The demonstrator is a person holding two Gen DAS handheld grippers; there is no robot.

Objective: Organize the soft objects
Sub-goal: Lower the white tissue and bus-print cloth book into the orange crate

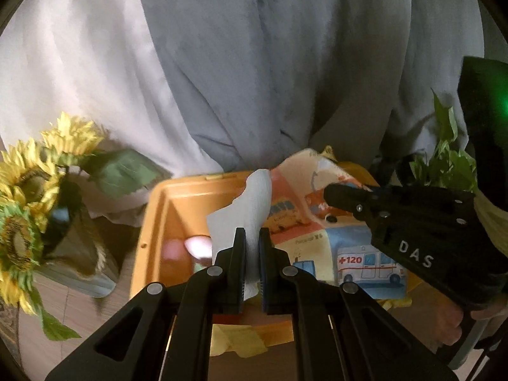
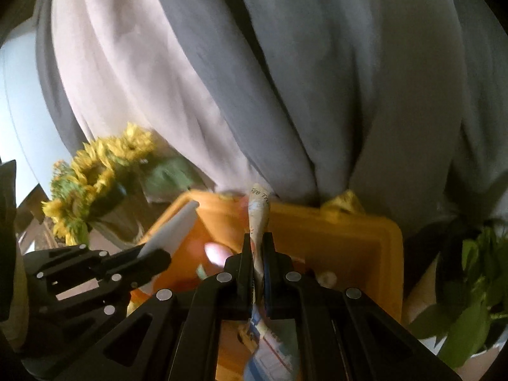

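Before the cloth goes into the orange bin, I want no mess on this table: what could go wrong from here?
1. Both grippers pinch only thin edges of the printed cloth: the left gripper on its white side, the right gripper on a bunched fold. Either edge might slip.
2. Small items already lie in the orange bin; the cloth may bury them.
3. Sunflowers and a leafy plant flank the bin; a wide swing could knock them.

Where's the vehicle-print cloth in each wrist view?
Left wrist: vehicle-print cloth centre-right over the orange bin, spread between both claws.
Right wrist: it is bottom centre, edge-on in the right claw.
Shared landmark: the sunflowers left of the bin.
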